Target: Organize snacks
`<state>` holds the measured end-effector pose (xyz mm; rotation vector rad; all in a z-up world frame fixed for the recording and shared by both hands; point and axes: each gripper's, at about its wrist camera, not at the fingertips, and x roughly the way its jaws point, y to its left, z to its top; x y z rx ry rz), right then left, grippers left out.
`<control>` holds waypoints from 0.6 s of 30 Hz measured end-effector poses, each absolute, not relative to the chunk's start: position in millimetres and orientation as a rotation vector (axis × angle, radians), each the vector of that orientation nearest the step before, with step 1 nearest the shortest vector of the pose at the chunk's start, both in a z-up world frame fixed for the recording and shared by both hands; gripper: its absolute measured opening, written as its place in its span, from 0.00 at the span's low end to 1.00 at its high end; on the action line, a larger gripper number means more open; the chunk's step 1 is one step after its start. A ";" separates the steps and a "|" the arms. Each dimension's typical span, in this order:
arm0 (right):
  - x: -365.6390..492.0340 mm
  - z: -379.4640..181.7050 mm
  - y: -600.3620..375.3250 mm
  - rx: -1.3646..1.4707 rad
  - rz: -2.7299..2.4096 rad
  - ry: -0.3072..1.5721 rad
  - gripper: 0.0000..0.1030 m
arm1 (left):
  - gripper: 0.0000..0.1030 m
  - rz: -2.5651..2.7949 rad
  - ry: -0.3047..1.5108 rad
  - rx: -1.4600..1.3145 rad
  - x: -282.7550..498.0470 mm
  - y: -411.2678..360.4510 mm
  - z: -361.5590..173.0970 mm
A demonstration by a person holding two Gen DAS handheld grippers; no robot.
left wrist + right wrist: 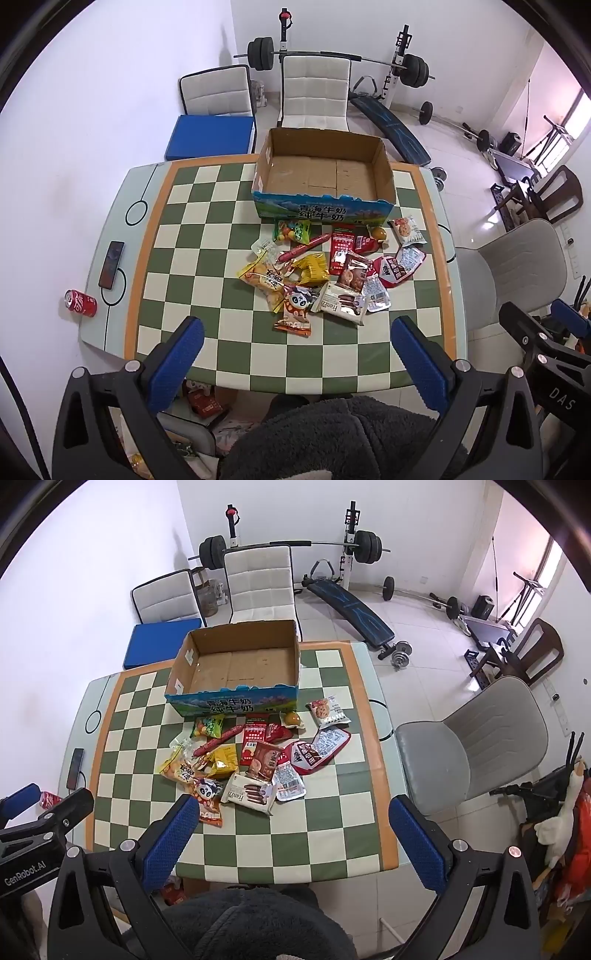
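Snacks (pixel 325 271) lie heaped just before the cardboard box (pixel 321 173), near the bench (pixel 184 236) middle; left gripper (pixel 297 360) and right gripper (pixel 291 836) both spread wide, holding nothing, above the near bench edge

From the right wrist we see our right gripper (pixel 291 843) held with fingers (pixel 168 843) spread wide over the checkered worktop (pixel 325 834), a heap of snack packets (pixel 255 757) lying just before the empty cardboard box (pixel 236 668).
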<state>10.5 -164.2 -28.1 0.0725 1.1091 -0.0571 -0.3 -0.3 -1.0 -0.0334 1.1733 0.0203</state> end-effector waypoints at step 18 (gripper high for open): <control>12.1 -27.8 -166.8 0.070 -0.059 1.115 1.00 | 1.00 0.010 1.165 -0.039 3.4 -9.1 2.9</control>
